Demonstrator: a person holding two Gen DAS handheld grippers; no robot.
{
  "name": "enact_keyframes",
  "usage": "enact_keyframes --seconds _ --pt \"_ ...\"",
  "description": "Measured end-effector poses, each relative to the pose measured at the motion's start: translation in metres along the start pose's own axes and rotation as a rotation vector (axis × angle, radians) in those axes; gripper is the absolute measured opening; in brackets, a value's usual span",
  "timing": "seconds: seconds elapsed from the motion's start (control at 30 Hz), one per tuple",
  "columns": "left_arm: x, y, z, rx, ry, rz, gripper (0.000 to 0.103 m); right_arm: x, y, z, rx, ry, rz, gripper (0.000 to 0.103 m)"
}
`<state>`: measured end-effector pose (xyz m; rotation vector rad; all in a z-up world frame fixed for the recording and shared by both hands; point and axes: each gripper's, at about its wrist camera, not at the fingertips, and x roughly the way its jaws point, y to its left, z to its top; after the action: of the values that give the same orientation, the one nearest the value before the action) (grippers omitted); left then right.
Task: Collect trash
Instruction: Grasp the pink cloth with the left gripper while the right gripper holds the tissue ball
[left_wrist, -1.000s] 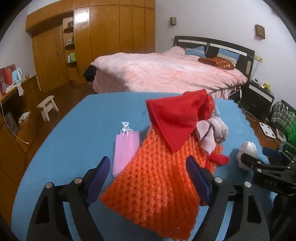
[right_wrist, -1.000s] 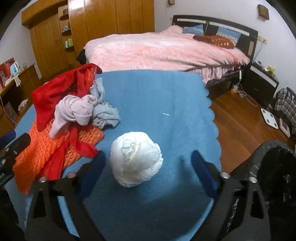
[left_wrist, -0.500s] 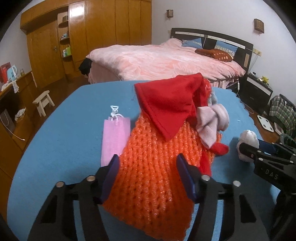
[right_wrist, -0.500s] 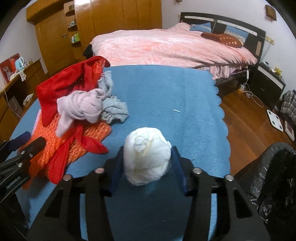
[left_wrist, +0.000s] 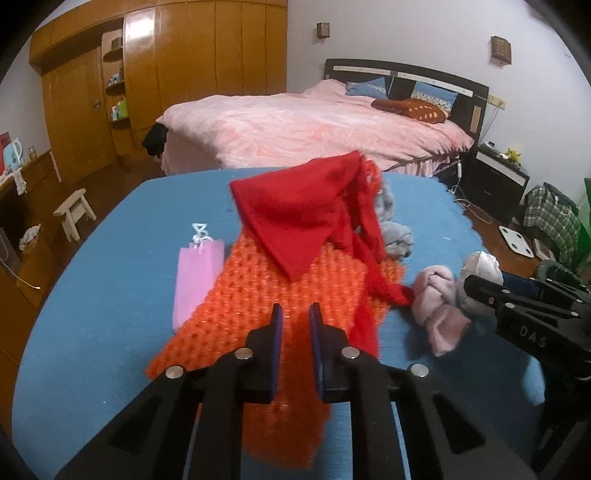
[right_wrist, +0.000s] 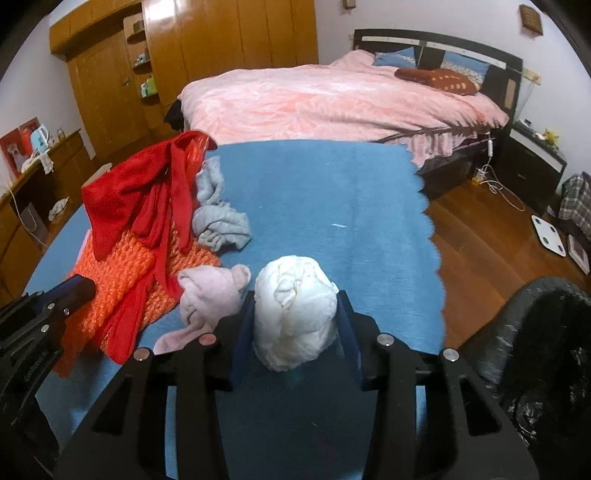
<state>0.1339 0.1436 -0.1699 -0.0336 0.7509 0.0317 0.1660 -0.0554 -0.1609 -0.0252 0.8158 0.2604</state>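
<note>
White wad (right_wrist: 295, 314) between closing right tongs (right_wrist: 293, 325).

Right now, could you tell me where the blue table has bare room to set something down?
Free: the blue table from the grey cloth to its scalloped right edge, and the left strip beside the pink bag. Crowded: the orange net, red cloth, pink cloth and white wad.
</note>
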Motion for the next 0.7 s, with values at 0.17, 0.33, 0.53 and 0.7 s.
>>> enact_keyframes --seconds 0.17,0.33,0.53,0.7 --pt "-0.007 -0.018 0.005 0.001 -0.028 -0.037 0.034 -0.02 -0.019 0.008 0.068 -0.025 0.024 0.04" --pt "-0.006 -0.042 0.01 0.033 -0.04 -0.093 0.034 -0.037 -0.028 0.009 0.094 -0.042 -0.01 0.038" --pt "0.003 -0.066 0.006 0.064 -0.013 -0.154 0.035 -0.048 -0.033 0.006 0.115 -0.035 -0.034 0.036" --pt "0.008 -0.081 0.005 0.079 0.004 -0.192 0.045 -0.053 -0.042 0.006 0.14 -0.042 -0.05 0.035"
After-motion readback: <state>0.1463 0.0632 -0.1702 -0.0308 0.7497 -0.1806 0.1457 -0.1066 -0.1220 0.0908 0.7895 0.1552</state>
